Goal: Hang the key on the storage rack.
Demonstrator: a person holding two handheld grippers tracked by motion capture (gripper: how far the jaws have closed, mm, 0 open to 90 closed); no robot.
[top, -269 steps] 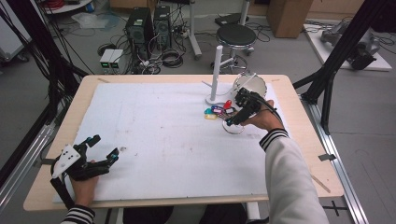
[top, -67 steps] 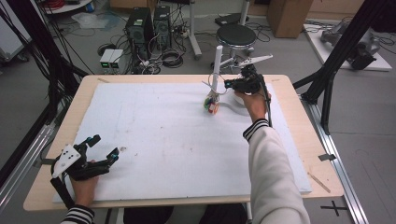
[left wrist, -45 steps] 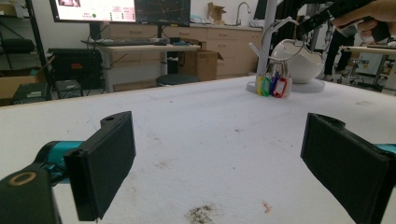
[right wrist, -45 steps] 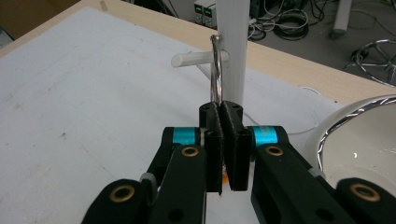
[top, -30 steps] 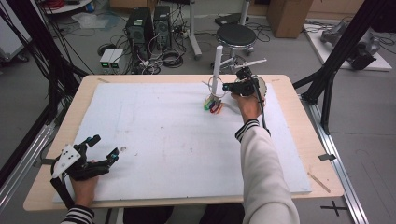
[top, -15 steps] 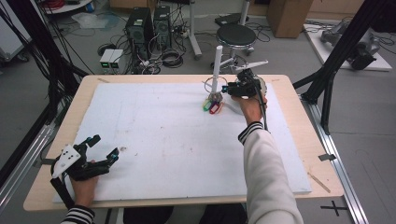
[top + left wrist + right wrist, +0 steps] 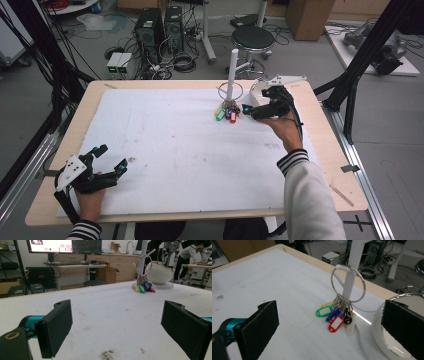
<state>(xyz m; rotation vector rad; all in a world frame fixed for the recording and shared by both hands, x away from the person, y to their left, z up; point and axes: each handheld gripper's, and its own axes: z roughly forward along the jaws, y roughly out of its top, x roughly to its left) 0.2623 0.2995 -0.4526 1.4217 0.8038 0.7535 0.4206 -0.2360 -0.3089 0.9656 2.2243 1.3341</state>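
Keys on a large metal ring hang from a peg of a white stand at the far side of a white-covered table, the ring looped over the short peg that juts from the upright post. Coloured tags in green, yellow, purple, red and black dangle from the ring and rest on the tabletop at the foot of the post. Just right of the stand, a white bowl sits on its side on a round base. The right gripper, held in the person's outstretched right hand, hovers close beside the tags with its jaws spread wide and nothing between them; its own camera looks straight at the ring and tags between the two black pads. The left gripper rests at the near left corner of the table, well apart from the stand, its jaws likewise spread and empty, pointing across the scuffed white sheet toward the stand.
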